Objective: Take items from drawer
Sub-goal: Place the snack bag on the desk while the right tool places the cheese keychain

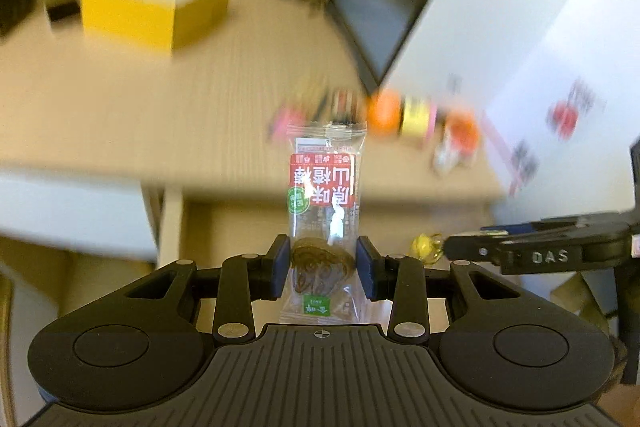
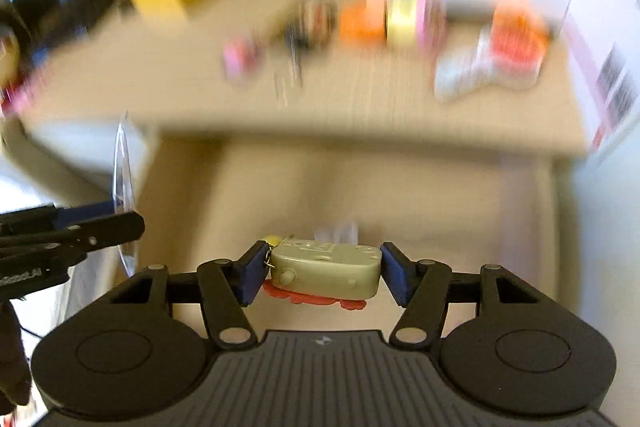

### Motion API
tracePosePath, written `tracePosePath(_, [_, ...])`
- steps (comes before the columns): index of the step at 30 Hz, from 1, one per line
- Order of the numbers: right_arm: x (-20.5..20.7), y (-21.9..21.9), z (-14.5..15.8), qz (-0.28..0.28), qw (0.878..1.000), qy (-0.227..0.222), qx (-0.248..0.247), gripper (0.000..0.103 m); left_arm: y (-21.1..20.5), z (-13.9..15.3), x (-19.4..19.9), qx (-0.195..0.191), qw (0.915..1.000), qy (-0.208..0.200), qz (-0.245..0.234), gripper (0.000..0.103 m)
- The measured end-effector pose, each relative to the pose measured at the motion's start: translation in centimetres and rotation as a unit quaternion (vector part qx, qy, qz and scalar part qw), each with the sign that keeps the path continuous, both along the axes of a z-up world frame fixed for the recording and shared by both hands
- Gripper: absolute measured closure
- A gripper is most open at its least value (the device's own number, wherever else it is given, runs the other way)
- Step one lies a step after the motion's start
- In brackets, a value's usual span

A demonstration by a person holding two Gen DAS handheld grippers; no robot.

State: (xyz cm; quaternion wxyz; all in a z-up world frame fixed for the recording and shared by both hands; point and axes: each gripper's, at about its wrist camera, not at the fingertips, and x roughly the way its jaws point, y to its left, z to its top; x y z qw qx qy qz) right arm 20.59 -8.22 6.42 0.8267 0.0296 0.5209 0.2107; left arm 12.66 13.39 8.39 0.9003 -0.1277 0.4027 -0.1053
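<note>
Left wrist view showed the left hand-held gripper (image 1: 322, 267) clenched on a snack packet (image 1: 323, 211), while the right hand-held gripper (image 2: 322, 273) grasped a beige keychain toy (image 2: 326, 267), both probably for carrying to the desk (image 2: 360, 99).

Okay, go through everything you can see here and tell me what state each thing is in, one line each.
Left tool: shut on the snack packet.
Snack packet: sealed, held upright, clear of the desk.
Right tool: shut on the beige keychain toy.
Beige keychain toy: held by its ends, lying level, red piece beneath.
Yellow box: open-topped, standing on the desk.
Desk: blurred small items resting near a white box.
</note>
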Motion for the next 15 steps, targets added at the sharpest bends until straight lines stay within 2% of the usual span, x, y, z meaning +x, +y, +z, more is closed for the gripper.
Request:
tracePosePath(3, [0.6, -1.5, 3.5, -0.009, 0.997, -0.073, 0.017, 0.042, 0.6, 2.5, 1.8, 0.003, 0.9990, -0.044, 0.007, 0.064])
tracePosePath(7, [2.2, -2.9, 5.8, -0.022, 0.992, -0.117, 0.045, 0.042, 1.0, 3.3, 5.4, 0.022, 0.9980, -0.059, 0.002, 0.063])
tracePosePath(12, [4.6, -3.0, 3.3, -0.044, 0.989, -0.136, 0.039, 0.042, 0.8, 1.6, 10.4, 0.037, 0.9984, -0.042, 0.000, 0.063])
tracePosePath(15, [6.0, -1.4, 2.5, -0.022, 0.985, -0.168, 0.023, 0.042, 1.0, 0.4, 13.0, 0.027, 0.9988, -0.040, -0.009, 0.063])
